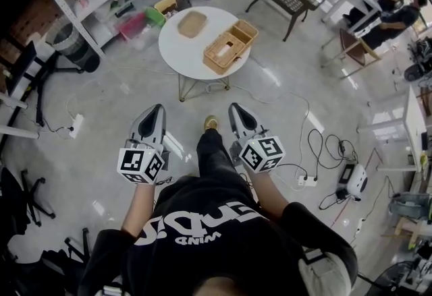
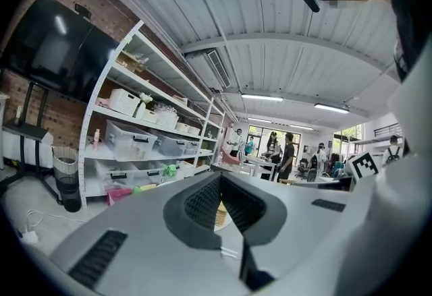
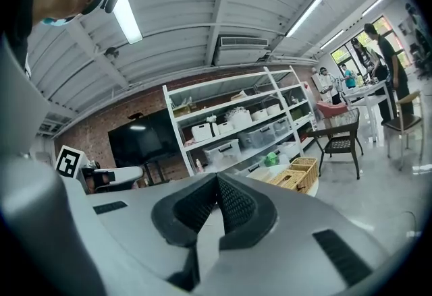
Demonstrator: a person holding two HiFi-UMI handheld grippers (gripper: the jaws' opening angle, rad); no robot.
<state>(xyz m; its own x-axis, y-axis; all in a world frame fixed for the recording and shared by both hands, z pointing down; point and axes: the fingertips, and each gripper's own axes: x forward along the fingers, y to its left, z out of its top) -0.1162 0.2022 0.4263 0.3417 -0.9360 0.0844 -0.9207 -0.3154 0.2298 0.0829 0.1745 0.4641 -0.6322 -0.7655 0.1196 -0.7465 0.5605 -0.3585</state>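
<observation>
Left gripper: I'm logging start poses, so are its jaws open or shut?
Shut, holding nothing: in the left gripper view, the left gripper shows both jaw tips meeting, with no object between them.

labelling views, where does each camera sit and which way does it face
Head view: on the head, looking down at table; torso, arms, left tongs, right tongs show.
Left gripper view: on left tongs, facing shelves; shut tips show.
Right gripper view: on right tongs, facing shelves; shut tips show.
Head and right gripper views share the basket.
</observation>
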